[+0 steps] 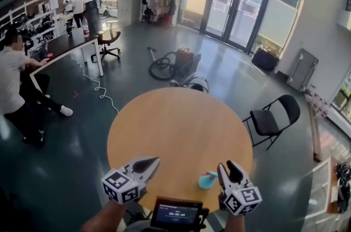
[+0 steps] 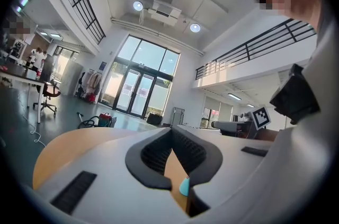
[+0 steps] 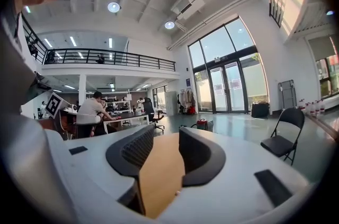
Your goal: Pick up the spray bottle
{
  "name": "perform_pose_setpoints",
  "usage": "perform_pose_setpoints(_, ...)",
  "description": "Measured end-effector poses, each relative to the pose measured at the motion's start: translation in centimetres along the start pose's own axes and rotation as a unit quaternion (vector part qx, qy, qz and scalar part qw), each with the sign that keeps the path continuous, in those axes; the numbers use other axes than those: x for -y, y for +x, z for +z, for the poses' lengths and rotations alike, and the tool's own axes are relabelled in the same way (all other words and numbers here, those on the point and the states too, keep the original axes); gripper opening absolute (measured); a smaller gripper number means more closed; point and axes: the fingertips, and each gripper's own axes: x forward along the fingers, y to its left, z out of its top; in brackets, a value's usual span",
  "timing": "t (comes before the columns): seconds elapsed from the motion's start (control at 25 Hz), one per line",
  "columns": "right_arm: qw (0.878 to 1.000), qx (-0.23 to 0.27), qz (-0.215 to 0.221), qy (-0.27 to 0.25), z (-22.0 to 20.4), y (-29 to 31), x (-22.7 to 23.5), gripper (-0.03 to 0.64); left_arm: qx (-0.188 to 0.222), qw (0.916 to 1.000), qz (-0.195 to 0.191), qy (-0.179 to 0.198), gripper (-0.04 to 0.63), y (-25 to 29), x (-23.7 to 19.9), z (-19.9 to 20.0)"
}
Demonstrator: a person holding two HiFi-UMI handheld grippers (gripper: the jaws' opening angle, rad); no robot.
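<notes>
Teal plastic spray bottle (image 1: 208, 180) sits on the desk (image 1: 175, 126); just beside it, my right claw (image 1: 226, 166) is half-open and empty. Probably light and slick, so I'd clamp its body. Left claw (image 1: 156, 160) closed.

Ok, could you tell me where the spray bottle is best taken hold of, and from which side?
Probably the rounded teal body of the spray bottle, not its small paler head, which offers little to clamp. Come from its right with the right tool: it sits just beside the bottle with jaws apart and empty, while the left tool is shut. Its pose is unclear.
</notes>
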Motion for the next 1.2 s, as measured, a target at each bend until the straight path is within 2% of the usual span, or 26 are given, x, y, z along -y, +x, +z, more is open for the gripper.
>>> perform_pose_setpoints(0.2, 1.0, -0.007, 0.021, -0.007, -0.8, 0.1, 1.0, 0.22, -0.012, 0.9999, 0.011, 0.006, 0.002, 1.0, 0.7, -1.5)
perform_pose_setpoints(0.36, 0.999, -0.004, 0.04, 0.008, -2.5, -0.3, 2.3, 0.238, -0.041, 0.9988, 0.023, 0.013, 0.002, 1.7, 0.9, -3.7)
perform_pose_setpoints(0.48, 0.998, -0.004, 0.054, 0.014, -3.5, -0.8, 3.2, 0.26, -0.053, 0.9979, 0.039, 0.004, 0.002, 2.2, 1.0, -5.5)
perform_pose_setpoints(0.68, 0.997, -0.031, 0.062, 0.019, -7.5, -2.1, 4.5, 0.318, -0.081, 0.996, 0.038, -0.001, 0.002, 2.5, 2.5, -8.8)
perform_pose_setpoints(0.92, 0.995, -0.072, 0.053, 0.035, -9.5, -1.5, 5.3, 0.333, -0.101, 0.994, 0.035, -0.021, 0.002, 3.0, 2.4, -9.5)
perform_pose_setpoints(1.2, 0.99, -0.121, 0.049, 0.056, -14.4, -1.5, 6.4, 0.37, -0.144, 0.9873, 0.055, -0.04, 0.006, 3.1, 1.4, -13.3)
